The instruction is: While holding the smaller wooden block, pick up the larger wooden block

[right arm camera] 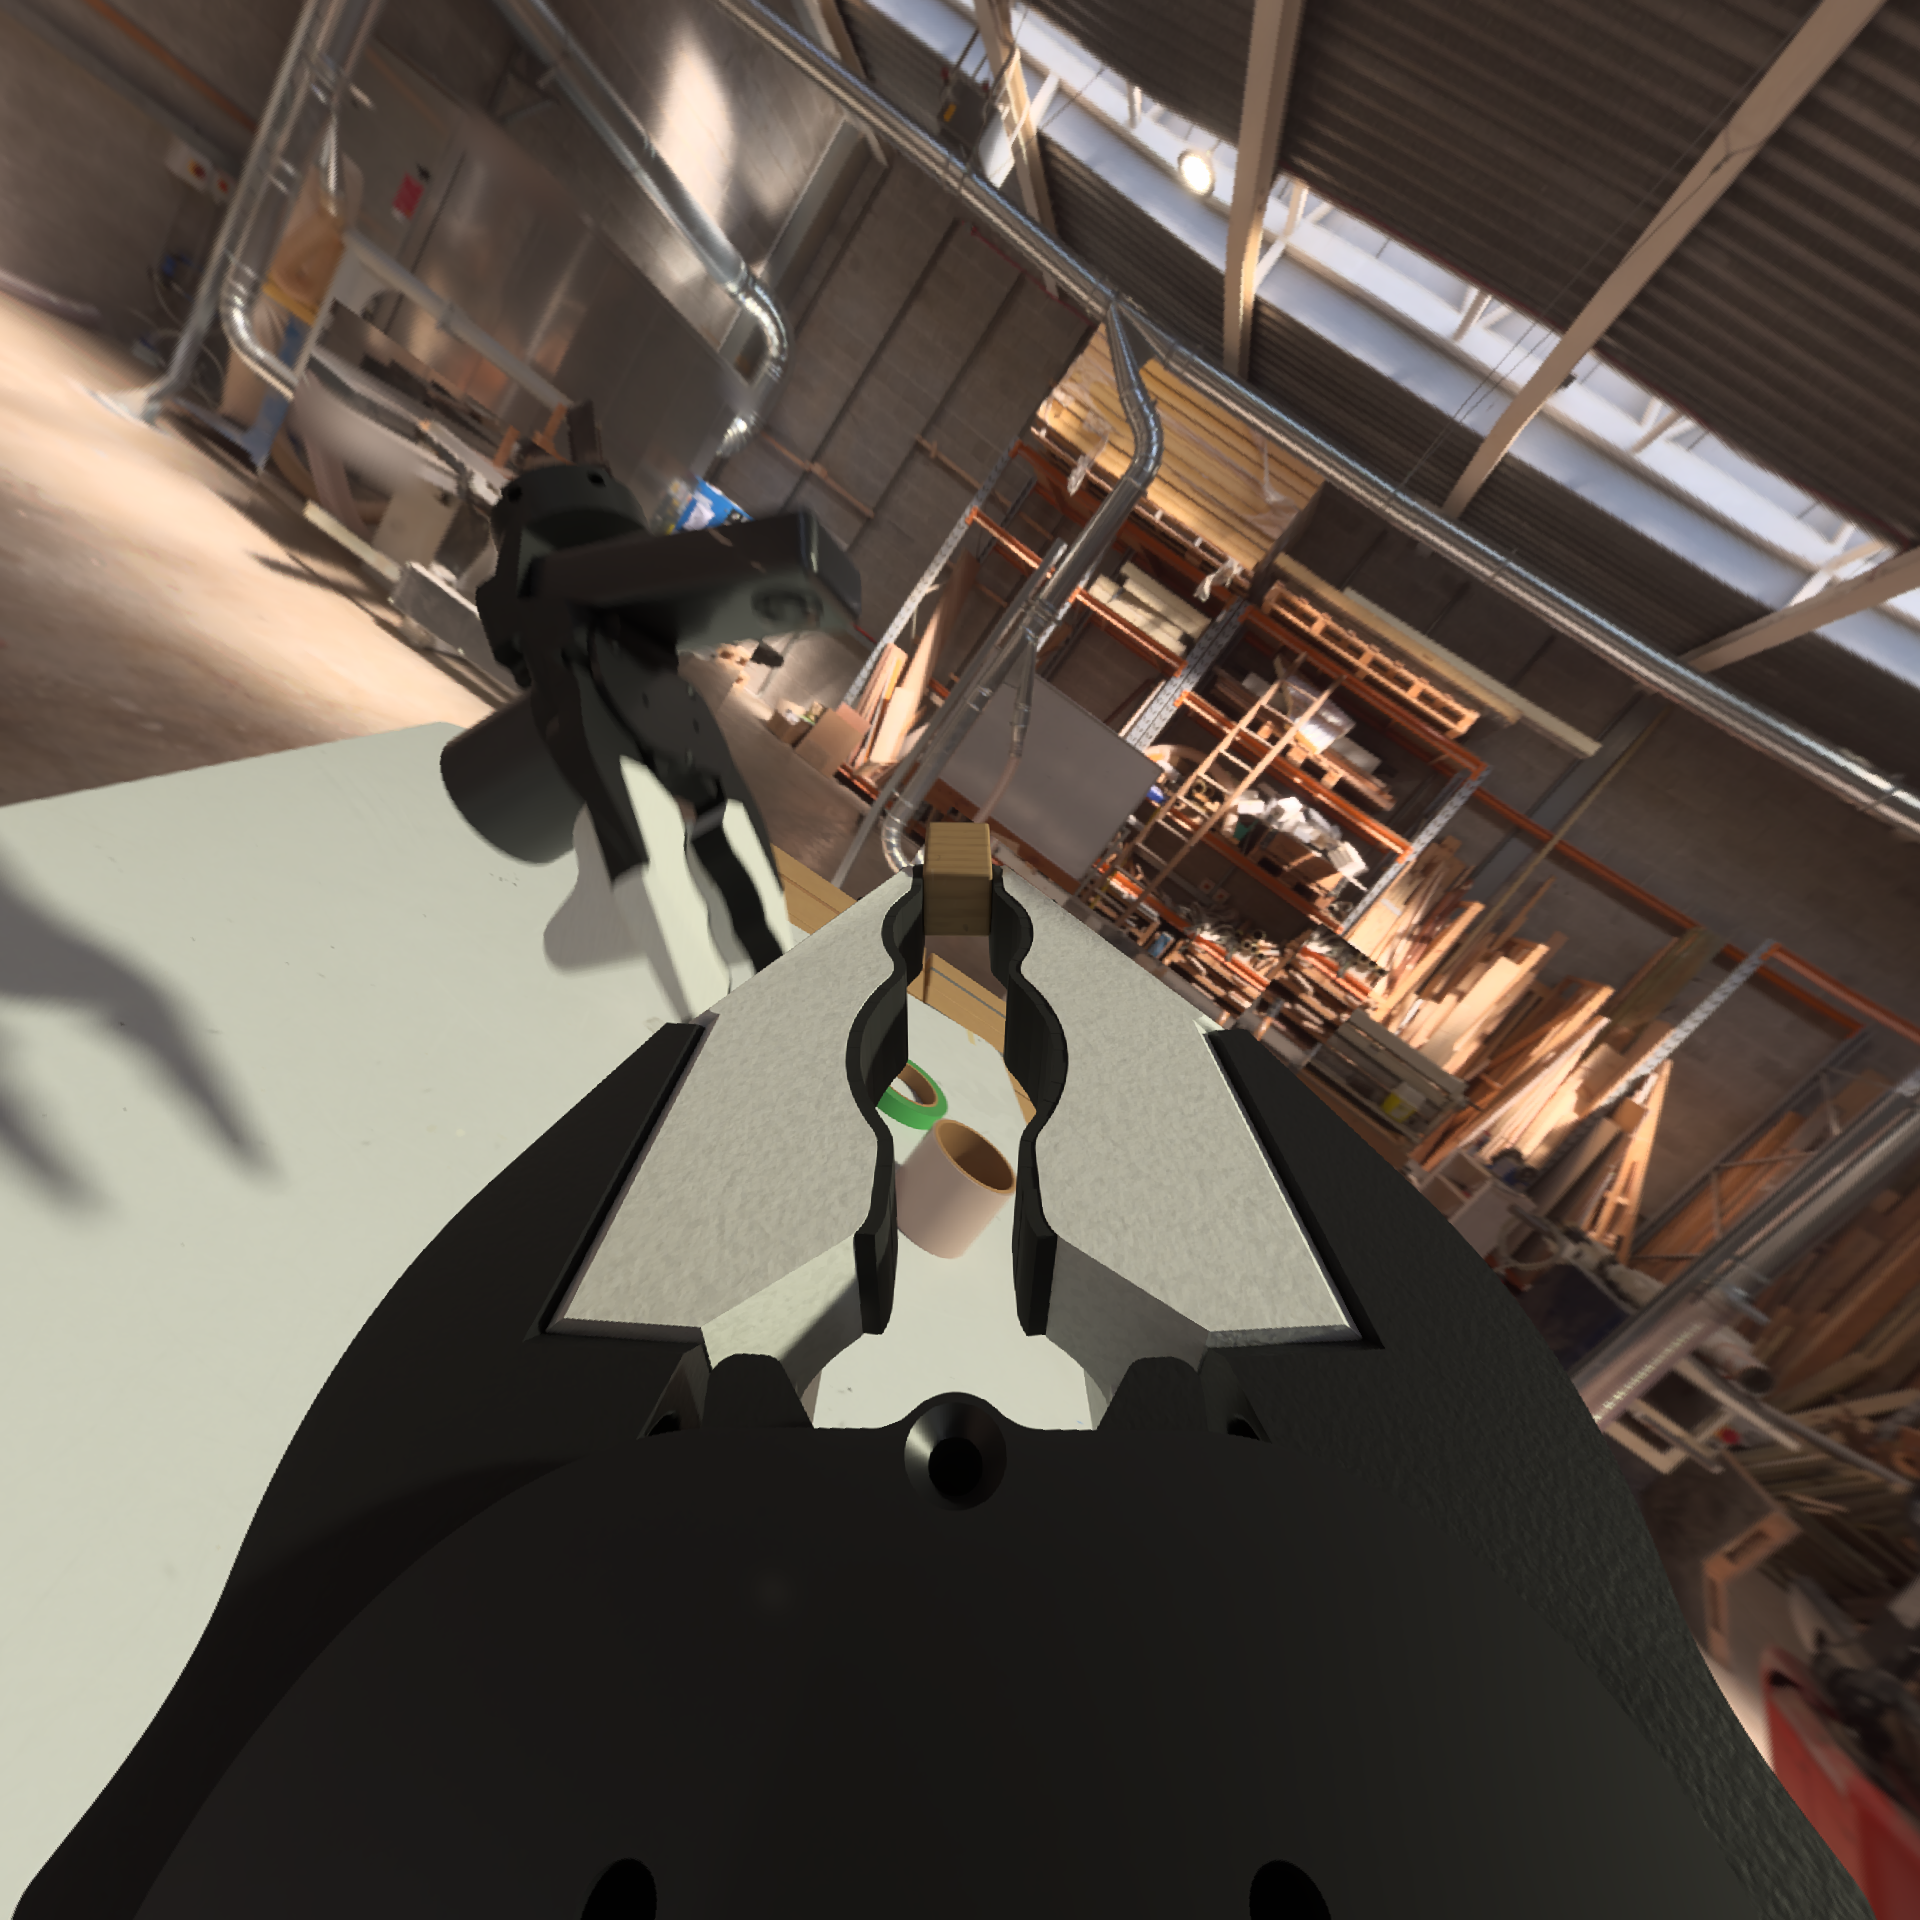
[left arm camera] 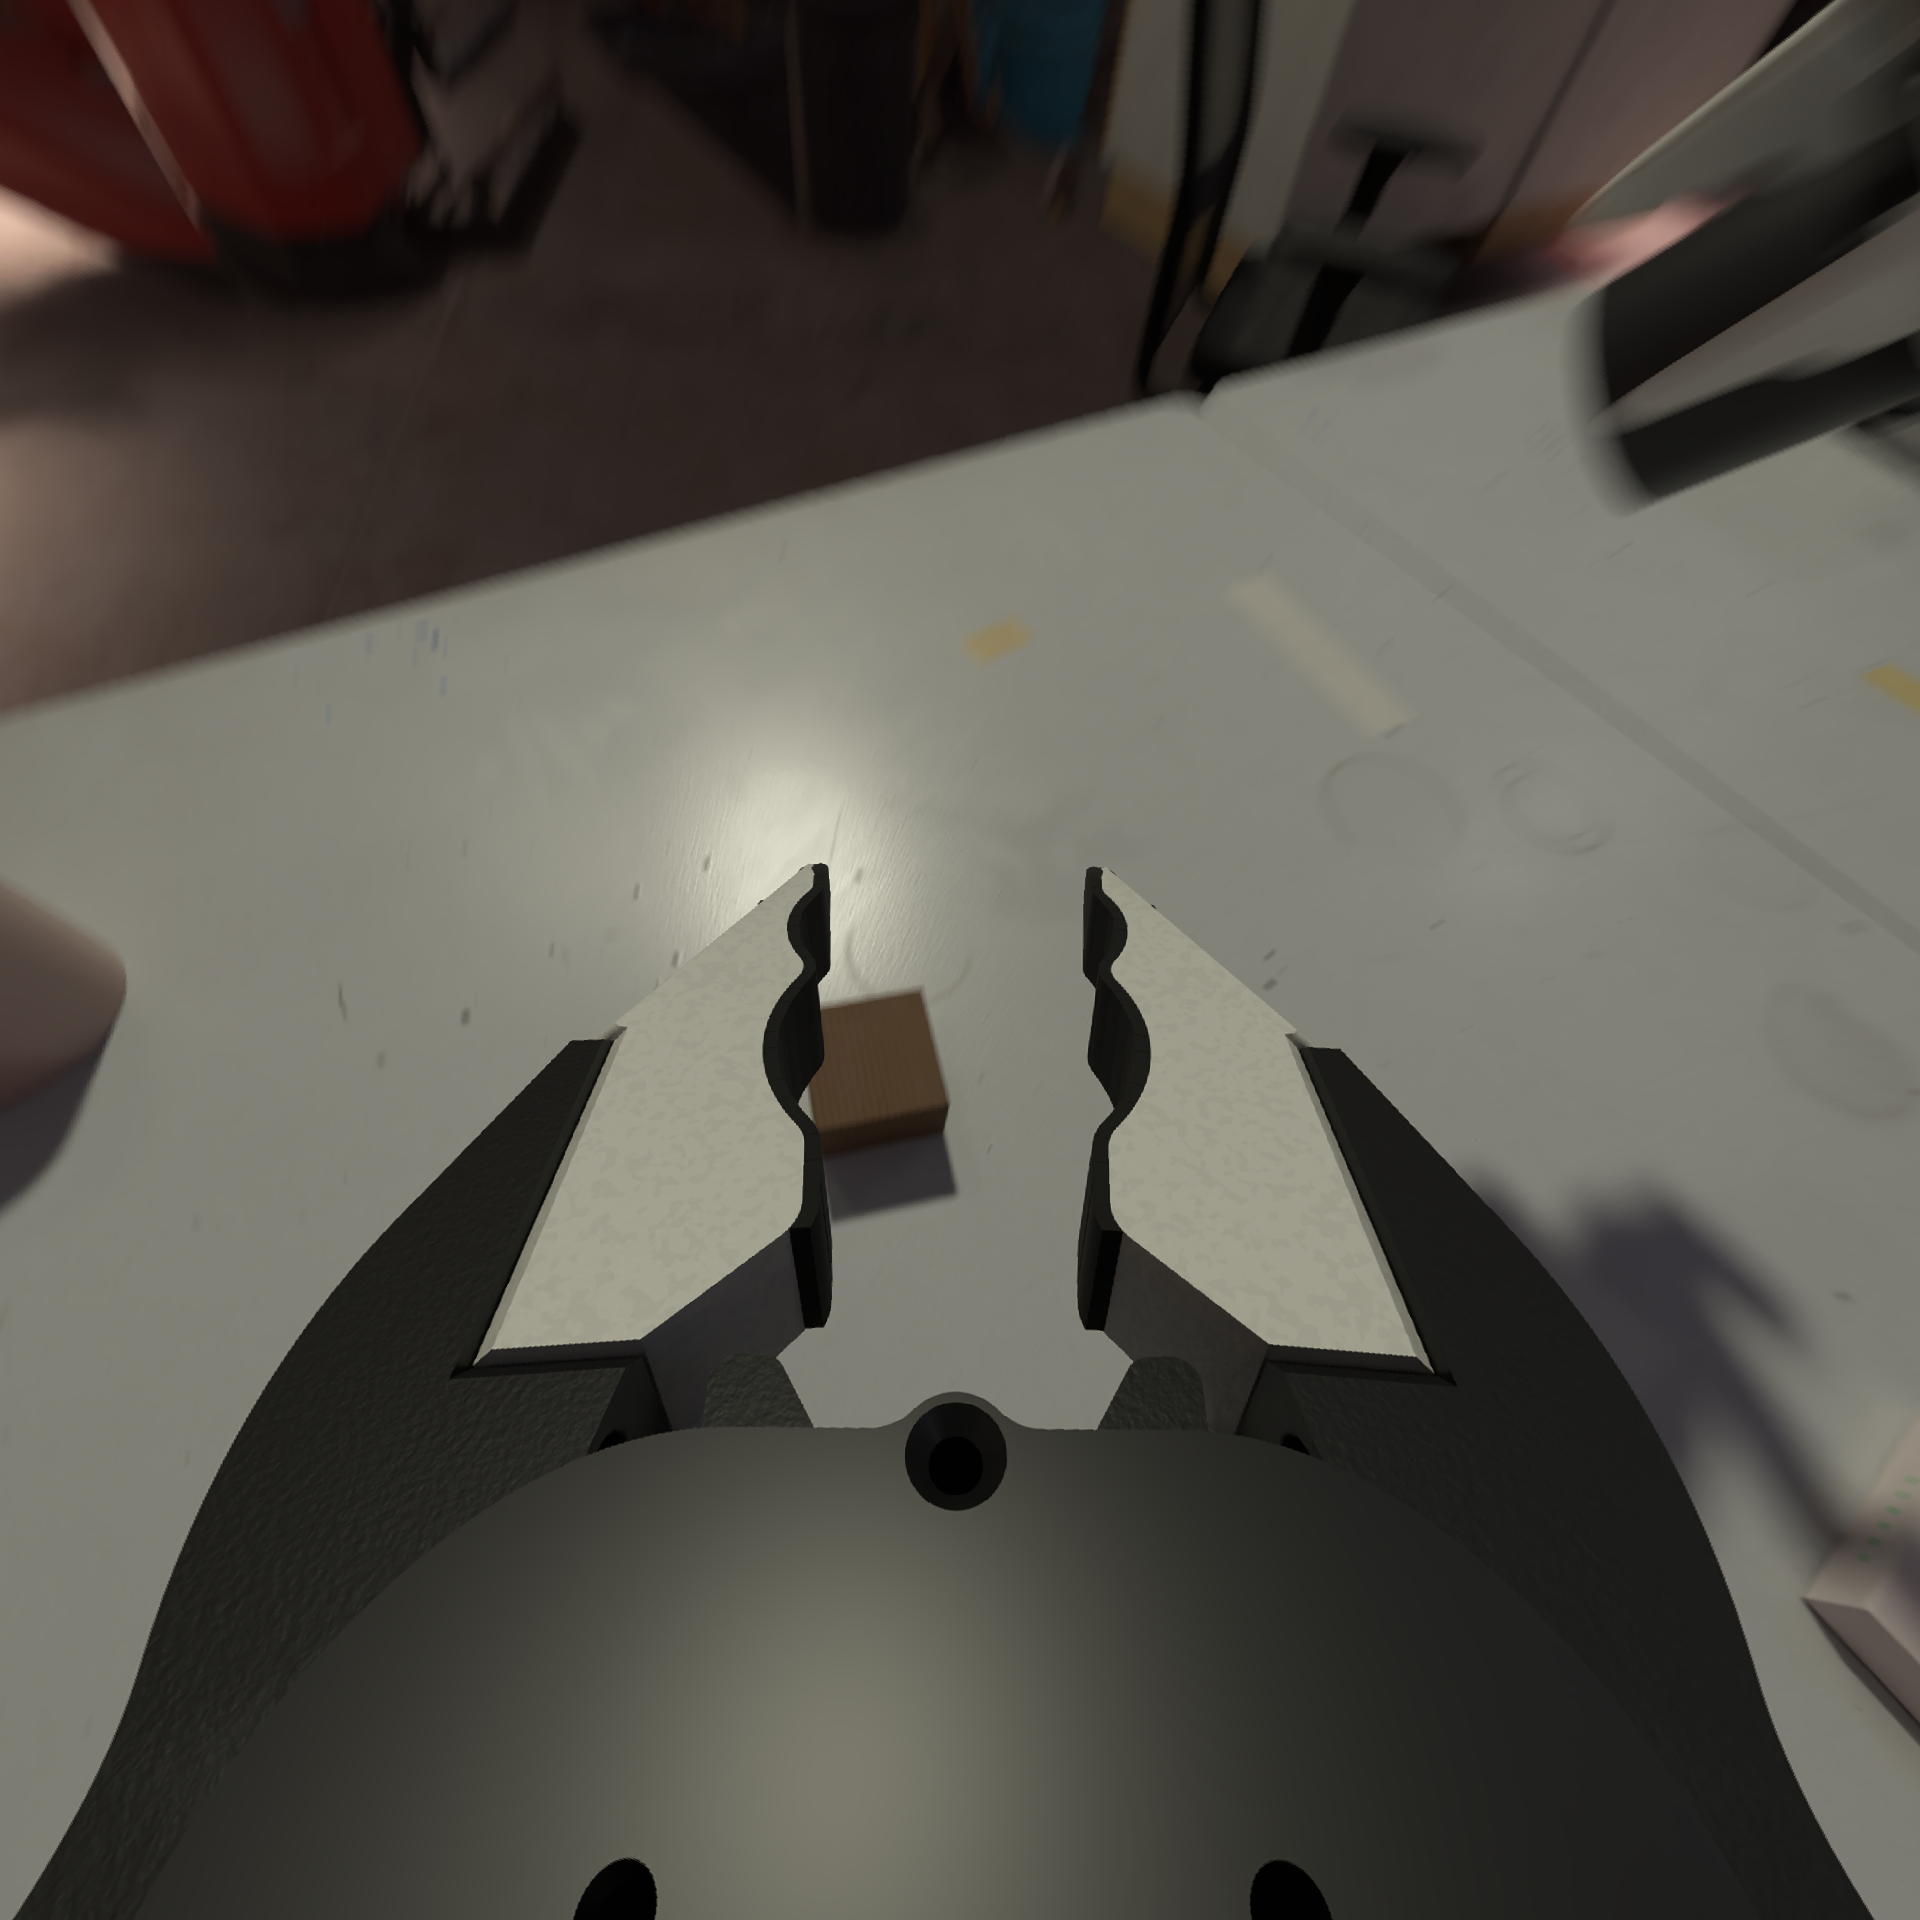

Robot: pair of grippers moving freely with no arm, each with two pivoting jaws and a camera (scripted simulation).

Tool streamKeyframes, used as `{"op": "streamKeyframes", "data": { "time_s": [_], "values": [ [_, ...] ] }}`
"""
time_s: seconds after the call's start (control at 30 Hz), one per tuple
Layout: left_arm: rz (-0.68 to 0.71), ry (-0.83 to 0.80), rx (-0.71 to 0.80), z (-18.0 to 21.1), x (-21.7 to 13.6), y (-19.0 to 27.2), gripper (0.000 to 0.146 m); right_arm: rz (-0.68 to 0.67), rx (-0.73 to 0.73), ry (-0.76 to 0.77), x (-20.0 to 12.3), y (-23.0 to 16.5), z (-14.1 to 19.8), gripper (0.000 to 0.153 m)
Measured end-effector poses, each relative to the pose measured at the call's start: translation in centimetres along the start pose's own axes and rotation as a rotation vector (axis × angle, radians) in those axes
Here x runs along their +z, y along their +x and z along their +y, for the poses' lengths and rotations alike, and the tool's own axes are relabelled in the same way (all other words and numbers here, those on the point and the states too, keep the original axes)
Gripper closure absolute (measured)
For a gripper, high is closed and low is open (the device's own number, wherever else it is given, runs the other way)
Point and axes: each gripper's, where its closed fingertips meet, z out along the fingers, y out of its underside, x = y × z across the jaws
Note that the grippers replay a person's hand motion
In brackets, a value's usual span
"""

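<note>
In the left wrist view, a brown wooden block [left arm camera: 881, 1070] lies flat on the pale table [left arm camera: 416, 883]. My left gripper [left arm camera: 956, 894] is open and hovers above it; the block shows between the fingers, close to the left finger [left arm camera: 717, 1091], which hides its left edge. In the right wrist view, my right gripper [right arm camera: 958, 883] is shut on a small light wooden block [right arm camera: 956, 878] held at the fingertips, raised above the table. The left gripper [right arm camera: 634, 707] shows farther off in the right wrist view, pointing down at the table.
A beige tape roll [right arm camera: 951, 1184] and a green tape roll [right arm camera: 914, 1093] lie on the table [right arm camera: 260, 1039] below my right gripper. The table's far edge [left arm camera: 623, 582] runs across the left wrist view. Part of the right gripper [left arm camera: 1756, 312] shows at the upper right.
</note>
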Motion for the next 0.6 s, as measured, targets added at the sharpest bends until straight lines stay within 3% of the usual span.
{"op": "streamKeyframes", "data": {
  "time_s": [0.23,0.37,0.6],
  "values": [
    [-0.141,-0.399,0.053,8.7,8.1,-0.3,0.081,0.031,-0.085,-0.023,-2.3,1.1,-2.5,0.142],
    [-0.283,-0.440,0.095,11.5,9.7,-1.9,0.071,0.013,-0.064,-0.018,-3.2,1.4,-3.2,0.142],
    [-0.314,-0.453,-0.048,15.2,11.1,-3.9,0.066,0.016,-0.041,0.028,-4.6,2.0,-4.4,0.142]
  ]
}}
